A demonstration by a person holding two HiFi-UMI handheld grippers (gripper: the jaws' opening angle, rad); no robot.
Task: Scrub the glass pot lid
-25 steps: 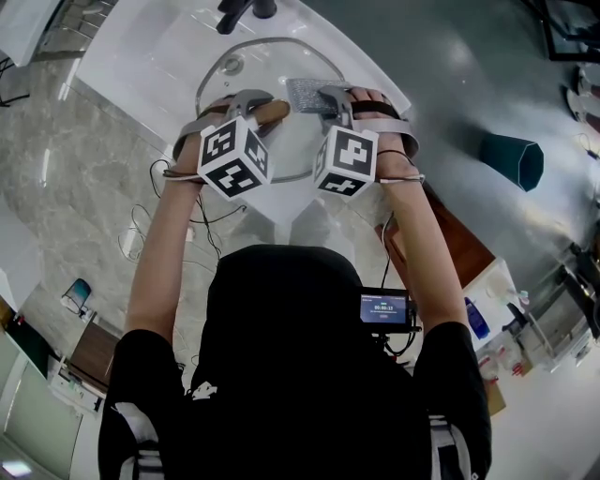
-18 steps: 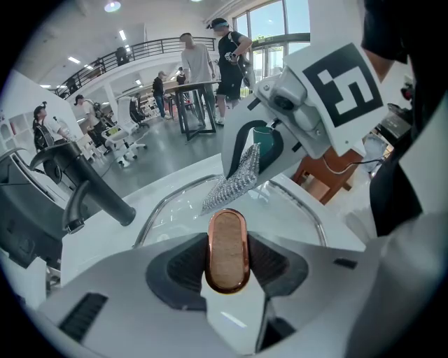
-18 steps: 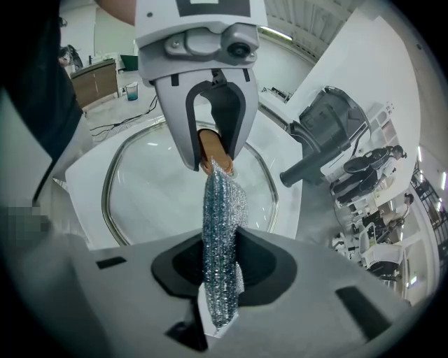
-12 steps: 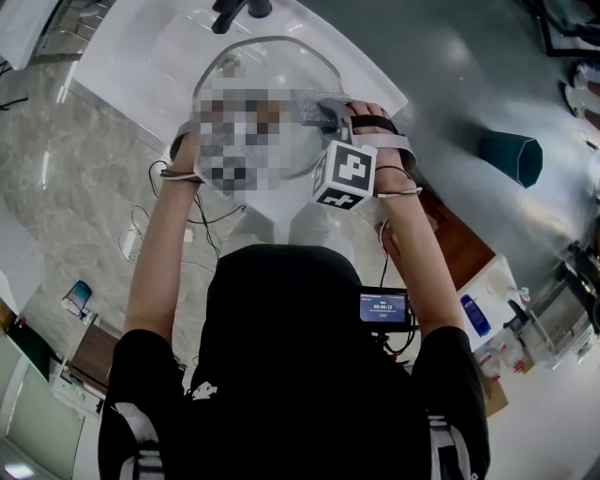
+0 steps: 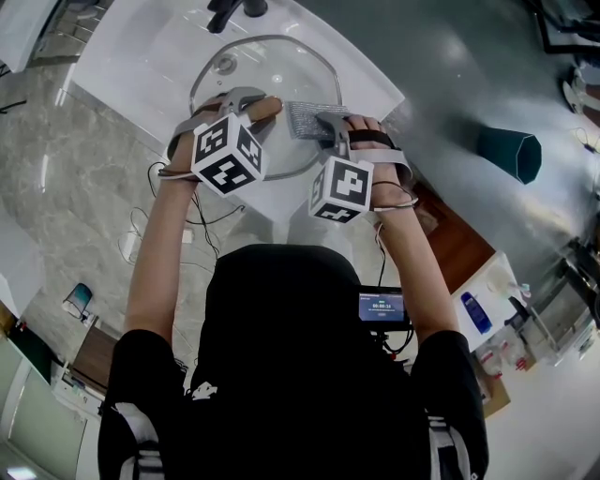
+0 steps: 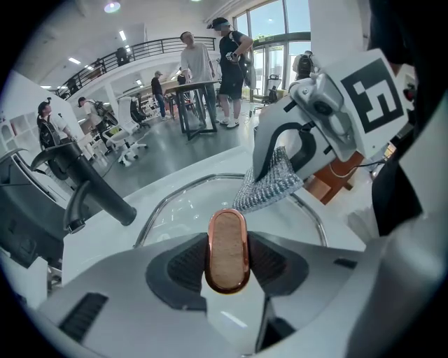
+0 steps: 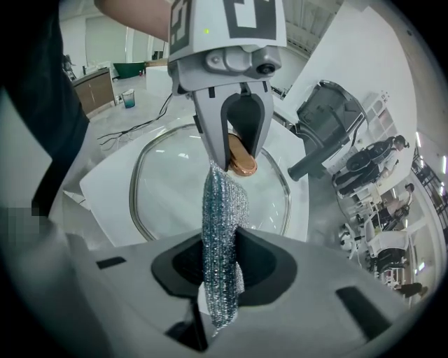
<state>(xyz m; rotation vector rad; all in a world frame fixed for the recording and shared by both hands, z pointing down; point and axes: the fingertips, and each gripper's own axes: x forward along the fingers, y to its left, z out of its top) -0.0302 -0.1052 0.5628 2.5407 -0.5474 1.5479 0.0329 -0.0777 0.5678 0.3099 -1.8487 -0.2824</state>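
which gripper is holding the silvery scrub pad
The right gripper: the silvery scrub pad is pinched between its jaws. The left gripper grips the copper-rimmed lid knob instead.

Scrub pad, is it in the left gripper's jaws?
No, the right gripper clamps the scrub pad; the left gripper holds the lid handle.

My left gripper (image 5: pixel 258 105) and right gripper (image 5: pixel 323 122) crowd the glass lid's (image 5: pixel 272 66) near side; its far glass lies open up to the black lever (image 5: pixel 230 11).

Left tool (image 5: pixel 251 101) grips the handle (image 5: pixel 269 109) of glass lid (image 5: pixel 277 64); right tool (image 5: pixel 328 120) holds silvery scrubber (image 5: pixel 304 120).
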